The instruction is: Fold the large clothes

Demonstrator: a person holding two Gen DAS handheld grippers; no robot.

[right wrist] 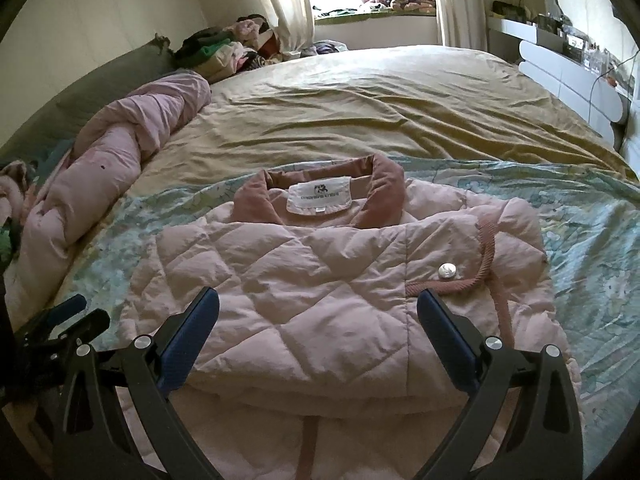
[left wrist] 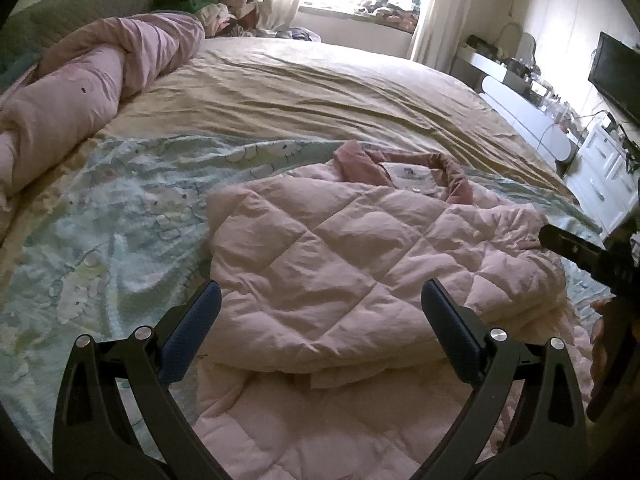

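A pale pink quilted jacket (left wrist: 360, 264) lies on the bed, partly folded, its darker pink collar (right wrist: 380, 184) and white label (right wrist: 320, 198) facing up at the far end. It fills the middle of the right wrist view (right wrist: 320, 300), with a silver button (right wrist: 447, 270) on the right. My left gripper (left wrist: 320, 304) is open and empty just above the jacket's near part. My right gripper (right wrist: 318, 308) is open and empty over the same folded part. The right gripper also shows at the right edge of the left wrist view (left wrist: 576, 248).
The jacket rests on a light blue cartoon-print sheet (left wrist: 120, 208) over a tan bedsheet (left wrist: 320, 88). A rolled pink duvet (left wrist: 92, 92) lies along the left. A pile of clothes (right wrist: 232, 48) sits at the far corner. White drawers (left wrist: 600, 168) stand to the right.
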